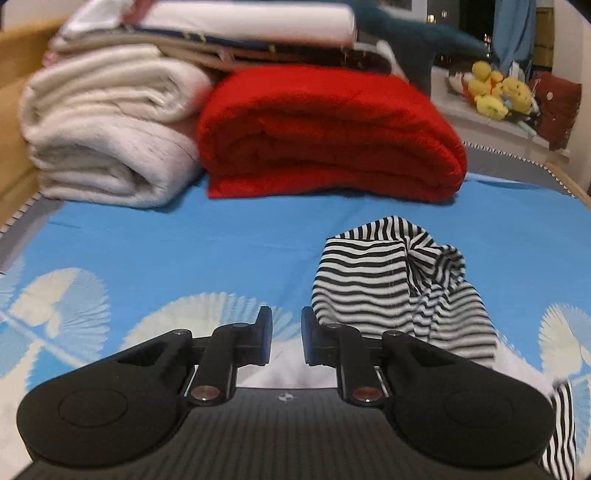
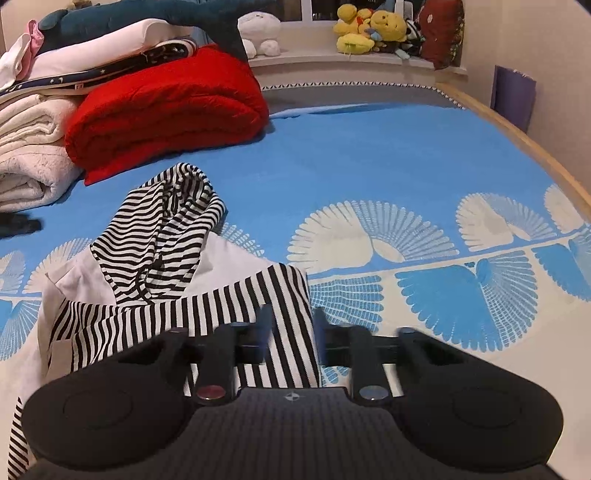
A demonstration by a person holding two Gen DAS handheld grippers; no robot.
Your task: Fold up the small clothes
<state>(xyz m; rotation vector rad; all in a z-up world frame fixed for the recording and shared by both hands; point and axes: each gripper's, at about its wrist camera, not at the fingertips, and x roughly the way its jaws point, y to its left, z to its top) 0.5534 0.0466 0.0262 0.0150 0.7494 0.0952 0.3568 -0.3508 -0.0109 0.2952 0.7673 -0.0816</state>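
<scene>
A small hooded garment, white with black-and-white stripes, lies crumpled on the blue patterned bed sheet (image 2: 369, 158). Its striped hood (image 1: 369, 280) sits just right of my left gripper (image 1: 286, 332). A narrow gap shows between that gripper's fingers, and only sheet and white cloth lie beneath them. In the right wrist view the hood (image 2: 162, 236) is bunched at the left. A striped sleeve (image 2: 288, 295) runs down toward my right gripper (image 2: 291, 328). That gripper's fingers are blurred and stand apart, with the sleeve lying flat between them.
A folded red blanket (image 1: 325, 136) and rolled white blankets (image 1: 103, 147) are stacked at the head of the bed. Yellow plush toys (image 2: 369, 29) sit on the sill behind. A wooden bed rail (image 2: 517, 136) runs along the right side. A small dark object (image 2: 18, 225) lies at the far left.
</scene>
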